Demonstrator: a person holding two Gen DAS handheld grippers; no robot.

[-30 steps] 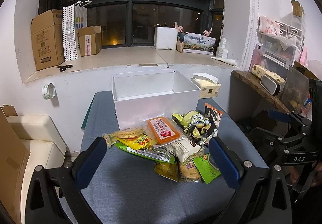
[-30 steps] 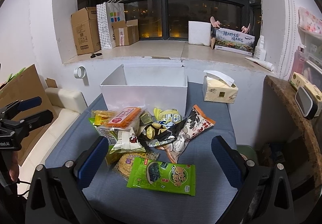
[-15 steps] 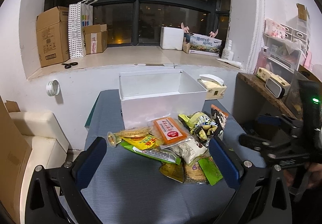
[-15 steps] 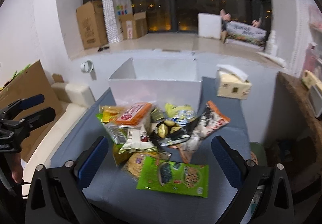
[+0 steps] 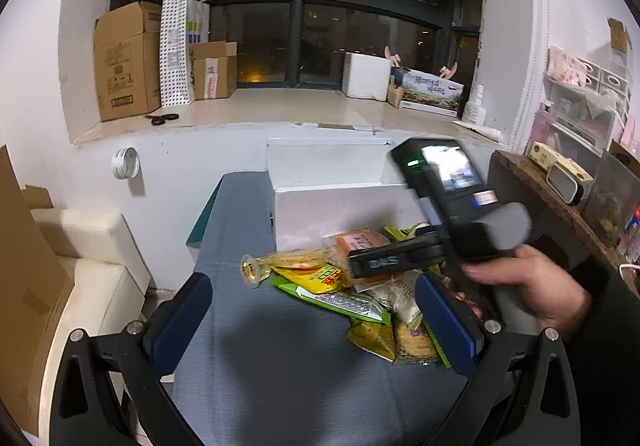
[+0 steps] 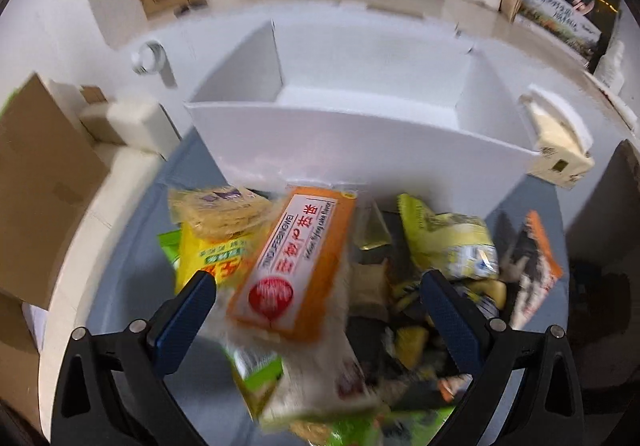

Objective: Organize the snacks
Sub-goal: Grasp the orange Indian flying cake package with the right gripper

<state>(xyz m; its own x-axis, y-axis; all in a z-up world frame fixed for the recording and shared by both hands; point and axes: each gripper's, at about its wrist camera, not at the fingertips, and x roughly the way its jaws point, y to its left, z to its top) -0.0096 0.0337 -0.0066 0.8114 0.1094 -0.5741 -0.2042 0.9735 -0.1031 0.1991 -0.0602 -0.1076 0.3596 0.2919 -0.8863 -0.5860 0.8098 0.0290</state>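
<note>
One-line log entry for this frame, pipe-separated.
phase: approach | right gripper: open over orange packet, no contact | left gripper: open, idle | white box: empty | snack pile: on table

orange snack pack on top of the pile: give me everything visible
The flat rectangular orange snack pack looks like a clear plastic wrapper with a white label panel, red characters and a red round seal. It lies tilted on top of the snack pile, in front of the open white box. It sits between the open fingers of the right claw; contact cannot be told. The image is blurred.
</note>
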